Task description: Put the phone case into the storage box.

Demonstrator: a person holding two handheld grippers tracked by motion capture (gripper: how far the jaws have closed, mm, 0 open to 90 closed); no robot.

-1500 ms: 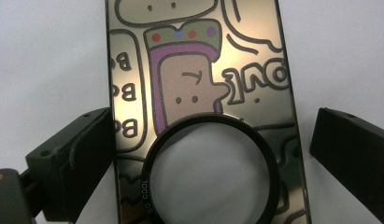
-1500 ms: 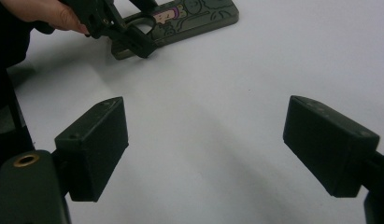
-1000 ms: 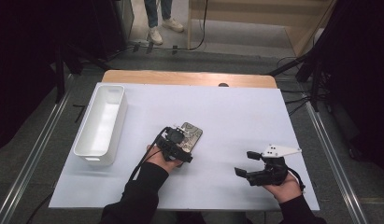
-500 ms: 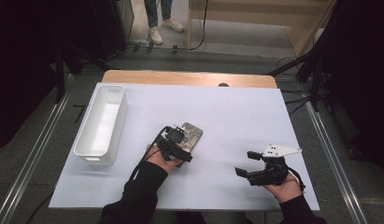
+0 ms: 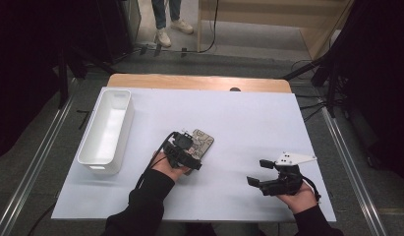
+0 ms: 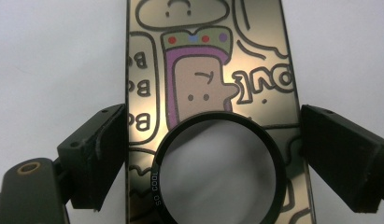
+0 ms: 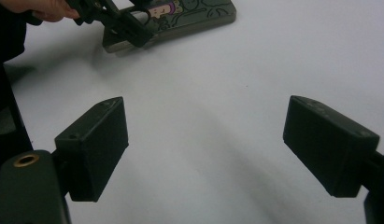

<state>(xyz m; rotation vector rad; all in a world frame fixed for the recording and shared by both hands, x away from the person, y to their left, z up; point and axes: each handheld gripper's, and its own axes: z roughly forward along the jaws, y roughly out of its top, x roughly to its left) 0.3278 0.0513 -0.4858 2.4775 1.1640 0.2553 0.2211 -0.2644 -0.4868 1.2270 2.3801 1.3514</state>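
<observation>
A phone (image 5: 203, 141) in a cartoon-printed case lies flat on the white table sheet, just left of the middle. A black ring holder (image 6: 217, 117) sits on its back. My left gripper (image 5: 188, 148) stands over the phone's near end. In the left gripper view its gripper (image 6: 213, 140) has one jaw against each long side of the phone (image 6: 199, 70), with no gap showing. My right gripper (image 5: 256, 172) rests near the front right of the sheet, open, with only bare sheet between its jaws (image 7: 206, 149). The phone (image 7: 194, 14) and the left gripper (image 7: 124, 25) show far off there.
A long white bin (image 5: 105, 167) stands along the sheet's left side. The wooden table edge (image 5: 199, 81) runs behind the sheet, with a small dark knob (image 5: 234, 89) at it. A person's legs (image 5: 167, 19) stand on the floor beyond, among cables.
</observation>
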